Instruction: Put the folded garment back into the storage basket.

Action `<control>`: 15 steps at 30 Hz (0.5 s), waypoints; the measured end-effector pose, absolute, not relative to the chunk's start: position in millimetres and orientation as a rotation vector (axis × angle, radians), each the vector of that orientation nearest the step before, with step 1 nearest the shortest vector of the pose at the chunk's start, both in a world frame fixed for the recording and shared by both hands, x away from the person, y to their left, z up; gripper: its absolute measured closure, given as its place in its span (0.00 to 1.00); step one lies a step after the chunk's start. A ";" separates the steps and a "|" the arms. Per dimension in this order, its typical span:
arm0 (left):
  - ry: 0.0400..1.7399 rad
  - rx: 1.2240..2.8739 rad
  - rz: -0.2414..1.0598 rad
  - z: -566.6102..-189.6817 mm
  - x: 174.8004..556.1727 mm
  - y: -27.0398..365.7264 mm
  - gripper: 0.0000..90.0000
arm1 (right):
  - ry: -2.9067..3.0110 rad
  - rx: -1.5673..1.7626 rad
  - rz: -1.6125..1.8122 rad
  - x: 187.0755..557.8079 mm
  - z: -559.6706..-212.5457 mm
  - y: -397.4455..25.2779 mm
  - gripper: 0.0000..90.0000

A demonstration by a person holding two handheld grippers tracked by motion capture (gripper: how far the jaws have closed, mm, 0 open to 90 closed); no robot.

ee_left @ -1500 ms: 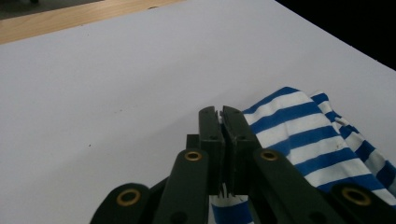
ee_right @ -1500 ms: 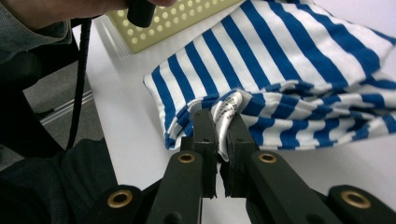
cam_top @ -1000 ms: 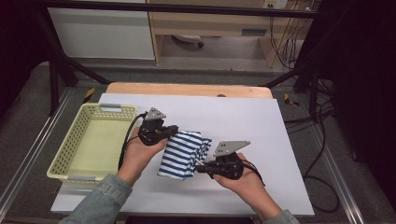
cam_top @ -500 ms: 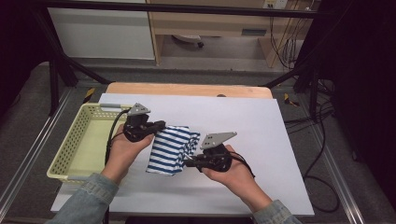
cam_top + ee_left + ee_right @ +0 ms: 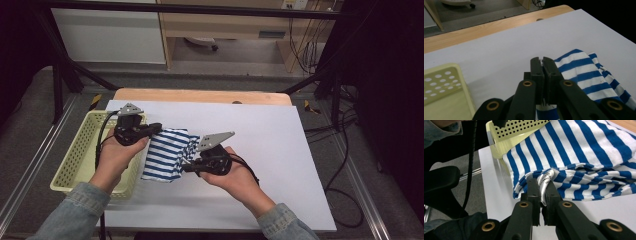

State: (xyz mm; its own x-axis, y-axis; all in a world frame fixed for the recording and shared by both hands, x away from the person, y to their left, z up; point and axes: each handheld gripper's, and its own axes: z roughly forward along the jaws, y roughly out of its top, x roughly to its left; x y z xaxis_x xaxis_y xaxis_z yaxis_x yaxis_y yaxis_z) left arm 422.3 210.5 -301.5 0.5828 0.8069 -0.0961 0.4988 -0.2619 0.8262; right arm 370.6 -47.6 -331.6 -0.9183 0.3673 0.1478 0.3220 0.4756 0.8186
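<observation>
Left gripper (image 5: 156,128): black body, grey three-cornered plate on top, black cable looping back toward wrist. Right gripper (image 5: 186,167): same build, grey plate, black cable trailing behind hand. Jaws on both: flat black bars on black link arms, brass-coloured ringed pivots. Left hand (image 5: 116,154) and right hand (image 5: 234,176) bare. Both sleeves light blue denim, stitched cuffs.

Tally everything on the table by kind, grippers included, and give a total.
Baskets: 1, the yellow basket
Striped cloths: 1, the blue and white cloth
Grippers: 2, the left gripper and the right gripper, each shut on the cloth
Total: 4
</observation>
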 end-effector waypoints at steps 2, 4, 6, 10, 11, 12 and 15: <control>1.044 1.934 0.451 -298.0 423.0 211.3 0.97 | 2.659 0.615 1.457 371.9 -330.2 -43.8 0.96; 1.045 1.939 0.463 -295.5 424.1 212.2 0.97 | 2.661 0.605 1.456 373.5 -329.1 -40.4 0.96; 1.054 1.936 0.465 -293.9 425.2 213.5 0.97 | 2.662 0.601 1.448 375.4 -327.8 -37.6 0.96; 1.064 1.934 0.466 -291.4 427.0 217.9 0.97 | 2.666 0.601 1.441 378.5 -324.9 -33.8 0.96; 1.066 1.933 0.466 -291.1 427.5 218.8 0.97 | 2.664 0.596 1.442 379.2 -324.4 -33.0 0.96; 1.068 1.934 0.467 -290.8 427.8 219.7 0.97 | 2.666 0.599 1.443 379.5 -323.7 -32.3 0.96; 1.074 1.928 0.470 -289.3 428.2 222.0 0.97 | 2.668 0.594 1.446 381.1 -322.2 -30.3 0.96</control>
State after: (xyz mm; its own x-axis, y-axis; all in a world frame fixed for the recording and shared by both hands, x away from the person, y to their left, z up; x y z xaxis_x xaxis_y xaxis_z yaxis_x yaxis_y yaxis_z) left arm 428.2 222.0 -289.3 0.5592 0.8254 -0.0777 0.5031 -0.2633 0.8232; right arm 381.1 -30.3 -322.2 -0.9250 0.3545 0.1370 0.3083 0.4890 0.8160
